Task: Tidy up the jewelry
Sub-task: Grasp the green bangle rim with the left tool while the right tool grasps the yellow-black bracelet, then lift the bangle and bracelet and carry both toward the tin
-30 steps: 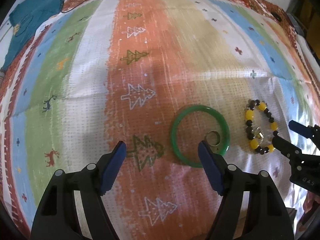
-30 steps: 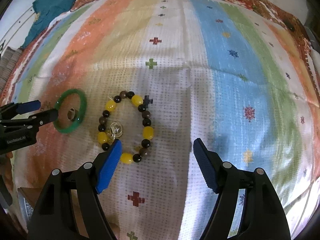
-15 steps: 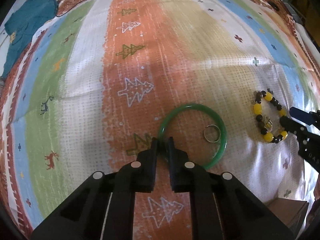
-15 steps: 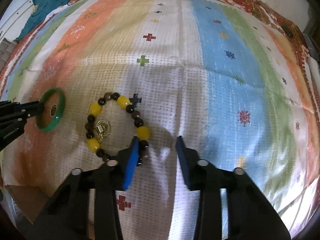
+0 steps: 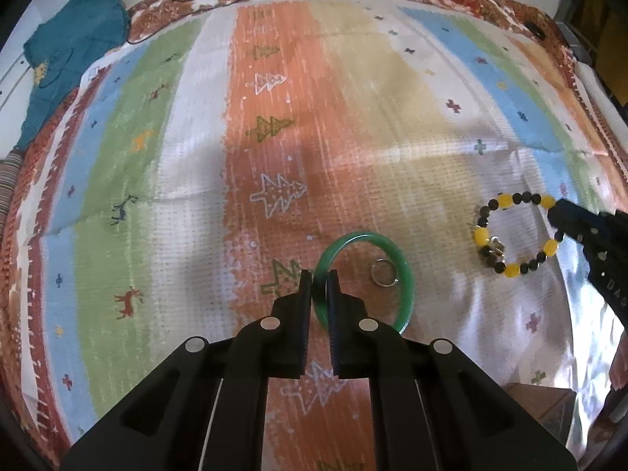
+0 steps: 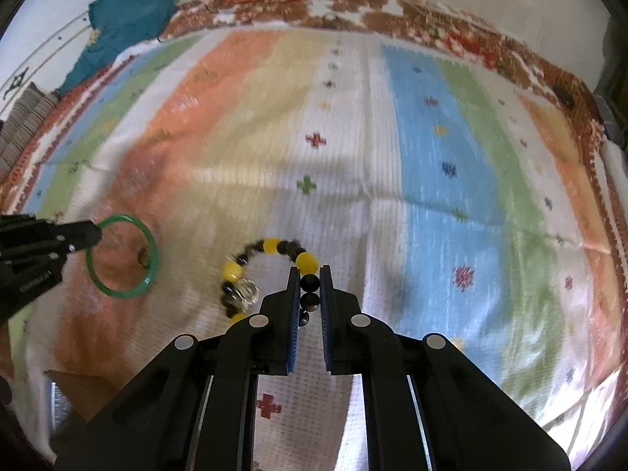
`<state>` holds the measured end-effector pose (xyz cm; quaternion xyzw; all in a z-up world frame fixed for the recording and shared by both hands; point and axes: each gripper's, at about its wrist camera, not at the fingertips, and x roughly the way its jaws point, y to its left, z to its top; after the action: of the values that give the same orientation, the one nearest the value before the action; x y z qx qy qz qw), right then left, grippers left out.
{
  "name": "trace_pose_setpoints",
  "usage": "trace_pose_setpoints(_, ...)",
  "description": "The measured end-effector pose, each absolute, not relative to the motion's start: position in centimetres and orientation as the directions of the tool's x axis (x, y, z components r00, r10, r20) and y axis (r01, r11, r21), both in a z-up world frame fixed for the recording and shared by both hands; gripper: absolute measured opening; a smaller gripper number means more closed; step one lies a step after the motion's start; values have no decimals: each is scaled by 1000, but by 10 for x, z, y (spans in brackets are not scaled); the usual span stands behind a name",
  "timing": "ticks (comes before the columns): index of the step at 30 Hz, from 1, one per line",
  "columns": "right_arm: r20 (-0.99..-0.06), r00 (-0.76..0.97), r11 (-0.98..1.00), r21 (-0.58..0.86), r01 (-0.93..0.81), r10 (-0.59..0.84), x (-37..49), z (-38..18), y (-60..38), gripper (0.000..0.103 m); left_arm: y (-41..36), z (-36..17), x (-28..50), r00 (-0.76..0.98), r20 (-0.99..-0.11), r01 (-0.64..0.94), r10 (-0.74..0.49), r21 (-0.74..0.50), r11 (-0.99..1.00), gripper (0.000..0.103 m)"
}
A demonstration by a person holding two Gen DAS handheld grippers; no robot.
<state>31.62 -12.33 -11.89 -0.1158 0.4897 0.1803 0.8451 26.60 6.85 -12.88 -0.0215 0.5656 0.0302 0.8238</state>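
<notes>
My left gripper [image 5: 318, 280] is shut on the left rim of a green bangle [image 5: 404, 274], which hangs tilted just above the striped cloth [image 5: 274, 117]. A small metal ring [image 5: 384, 277] lies on the cloth, seen through the bangle's loop. In the right wrist view my right gripper [image 6: 309, 276] is shut on the dark beads of a yellow-and-black beaded bracelet [image 6: 235, 271] with a clear charm, lifted off the cloth. The same bracelet [image 5: 486, 235] and right gripper [image 5: 557, 212] show at the right of the left wrist view; the bangle [image 6: 151, 259] and left gripper [image 6: 92, 235] at the left of the right wrist view.
A teal garment [image 5: 70, 51] lies at the far left corner, past the cloth's patterned border. A brown box corner [image 6: 74, 392] shows near the bottom left of the right wrist view and a box edge [image 5: 549, 404] at the lower right of the left wrist view.
Both grippers went from wide open to shut, the left on the bangle's rim, the right on the bracelet's beads. Both then rose, lifting the jewelry off the cloth.
</notes>
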Motion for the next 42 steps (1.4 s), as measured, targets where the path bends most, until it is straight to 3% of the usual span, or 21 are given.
trace_pose_setpoints(42, -768, 552, 874, 21, -486, 325, 232, -35, -119, 11, 37, -37, 193, 514, -857, -22, -32, -50, 998, 9)
